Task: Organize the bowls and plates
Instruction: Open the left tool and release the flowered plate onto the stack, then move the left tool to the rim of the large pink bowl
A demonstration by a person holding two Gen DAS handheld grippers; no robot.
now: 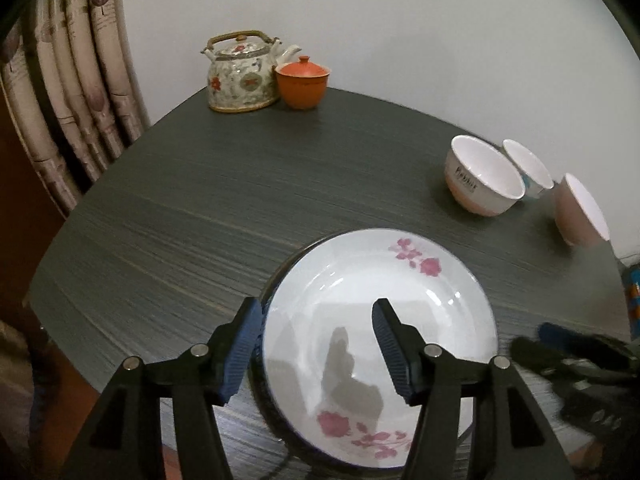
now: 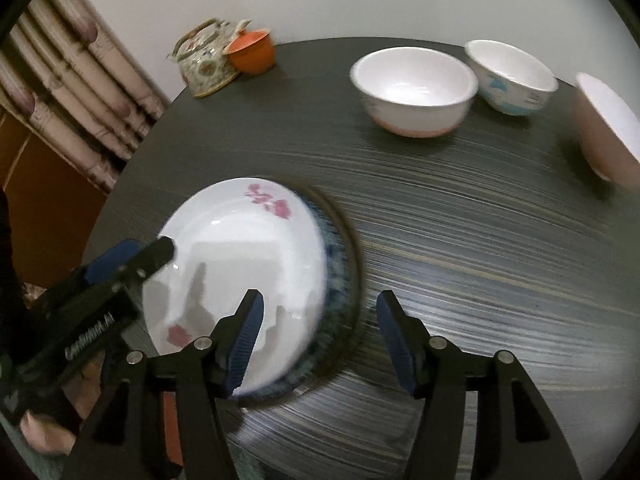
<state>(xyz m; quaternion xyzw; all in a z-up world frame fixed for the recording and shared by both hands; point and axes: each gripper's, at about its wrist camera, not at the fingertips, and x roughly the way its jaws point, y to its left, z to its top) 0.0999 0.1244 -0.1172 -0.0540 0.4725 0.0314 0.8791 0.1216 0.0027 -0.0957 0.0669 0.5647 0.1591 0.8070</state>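
Left gripper [image 1: 318, 344]: fingers spread wide, one blue pad [image 1: 244, 344] just outside the near-left rim of the white flowered plate [image 1: 380, 320], the other above its well; no contact can be confirmed. The plate lies on a darker blue-rimmed plate [image 2: 340, 276], only its edge showing, on the dark table [image 1: 200, 200]. Nothing lies in the plate.

Right gripper [image 2: 320, 344]: fingers likewise wide apart, holding nothing; the left pad [image 2: 244, 340] overlaps the stack's near edge, the right hangs over bare table.

Beyond the fingertips, to the right, stand three empty bowls: a pink-based bowl [image 2: 414, 90], a blue-patterned bowl [image 2: 510, 78] just beside it, and a third bowl [image 2: 608, 128] apart at the frame edge.
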